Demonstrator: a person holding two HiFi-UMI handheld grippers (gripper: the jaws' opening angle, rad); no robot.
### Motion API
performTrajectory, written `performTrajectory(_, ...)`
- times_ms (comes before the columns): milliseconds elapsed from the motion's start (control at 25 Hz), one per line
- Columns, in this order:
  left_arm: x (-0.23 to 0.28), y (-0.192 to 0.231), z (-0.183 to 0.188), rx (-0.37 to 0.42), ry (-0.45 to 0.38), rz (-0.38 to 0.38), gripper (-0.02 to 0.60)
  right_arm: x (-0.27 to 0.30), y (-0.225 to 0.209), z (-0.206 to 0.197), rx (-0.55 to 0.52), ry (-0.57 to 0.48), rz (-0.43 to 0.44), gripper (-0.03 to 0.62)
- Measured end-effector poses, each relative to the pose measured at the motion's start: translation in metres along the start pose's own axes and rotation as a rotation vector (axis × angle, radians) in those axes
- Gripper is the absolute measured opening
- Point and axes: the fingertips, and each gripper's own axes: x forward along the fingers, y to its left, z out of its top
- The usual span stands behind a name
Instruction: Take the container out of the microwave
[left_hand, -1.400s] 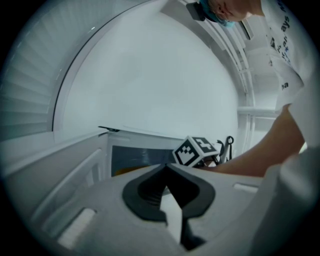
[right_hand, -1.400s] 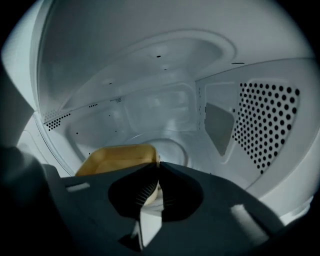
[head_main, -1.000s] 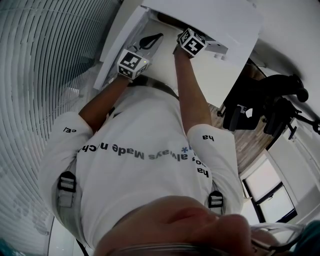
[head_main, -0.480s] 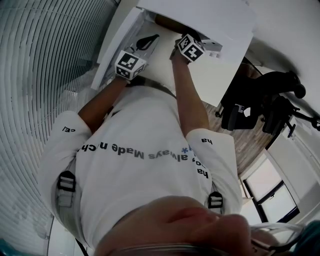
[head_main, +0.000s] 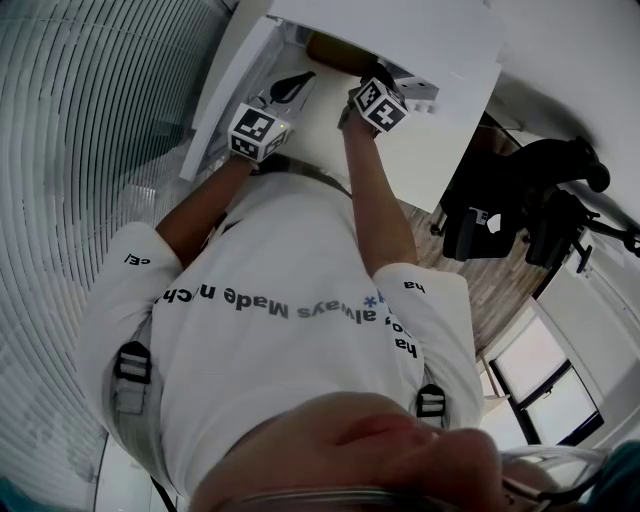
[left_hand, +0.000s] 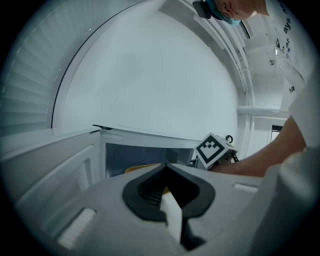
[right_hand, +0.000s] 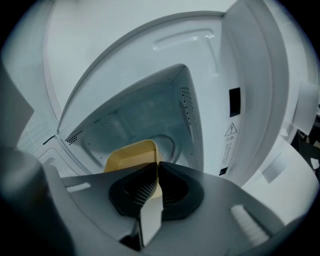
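Observation:
The white microwave (head_main: 400, 35) stands open, its door (right_hand: 250, 100) swung to the right in the right gripper view. A yellow container (right_hand: 129, 156) sits at the front of the cavity, also seen as a tan patch of the container (head_main: 335, 48) from the head. My right gripper (right_hand: 157, 167) is shut on the container's near rim at the cavity mouth. My left gripper (left_hand: 166, 167) hangs shut and empty just left of the opening, level with the container (left_hand: 142, 169). From there the right gripper's marker cube (left_hand: 215, 148) shows beside it.
The microwave rests on a white table (head_main: 430, 150). Slatted blinds (head_main: 80, 120) run along the left. A black chair and stand (head_main: 520, 210) sit on the wooden floor to the right of the table. The person's torso fills the lower head view.
The right gripper has drawn back from the cavity toward the person, and more of the tan container now shows at the opening. The left gripper has barely shifted.

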Motion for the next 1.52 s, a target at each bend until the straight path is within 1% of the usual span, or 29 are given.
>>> performTrajectory(320,0.003,-0.003,0.001,-0.001,0.005,-0.007,0.003,0.010,-0.008,-0.001,-0.039,0.014,-0.032,0.017)
performTrajectory(480,0.000,0.000,0.003,-0.002,0.000,-0.006,0.002,0.014,-0.005,0.003,-0.066,0.001,-0.045,0.018)
performTrajectory(640,-0.001,0.006,0.002,-0.005,0.002,-0.002,0.003,0.022,-0.005,-0.001,-0.075,0.017,-0.048,0.021)
performTrajectory(800,-0.001,0.010,0.004,-0.007,-0.002,0.004,0.002,0.029,-0.009,-0.009,-0.070,0.048,-0.065,0.020)
performTrajectory(960,-0.001,0.013,0.005,-0.005,-0.004,0.009,0.002,0.028,-0.010,-0.002,-0.063,0.033,-0.066,0.014)
performTrajectory(1520,0.001,0.007,0.002,-0.001,-0.001,0.010,0.003,0.011,-0.007,-0.001,0.001,0.045,-0.019,0.012)
